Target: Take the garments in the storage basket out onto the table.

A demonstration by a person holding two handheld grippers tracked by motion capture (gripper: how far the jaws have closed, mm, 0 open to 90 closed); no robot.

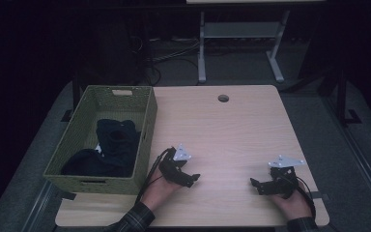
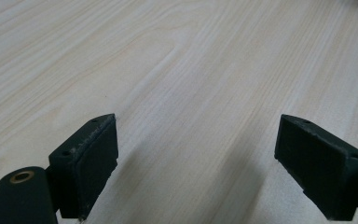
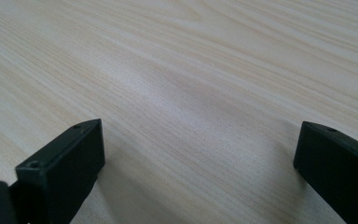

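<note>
High view: light wooden desk (image 1: 232, 130) fills the centre of the frame. Left tongs (image 1: 191, 179) sit low and left of centre, held in the person's left hand (image 1: 160, 189), a plaid sleeve (image 1: 134, 218) entering from the bottom edge. Right tongs (image 1: 257, 186) sit low and right of centre, held in the right hand (image 1: 292, 203). The two point inward toward each other, well apart, both low over bare desk near the front edge. Each carries a grey three-cornered plate on top. Left gripper view: left tongs (image 2: 196, 158) spread wide, jaws at the lower left and lower right corners, nothing between them, wood grain beneath. Right gripper view: right tongs (image 3: 200, 163) likewise spread wide and holding nothing, bare wood in the gap. Green woven basket (image 1: 84, 116) stands at the left of the frame on the desk's left edge, just beside the left tongs. Dark clothing (image 1: 113, 147) lies bunched inside the basket. Round cable hole (image 1: 223, 98) in the desk near its far edge. Background dark; a white desk frame (image 1: 241, 34) at the top.
</note>
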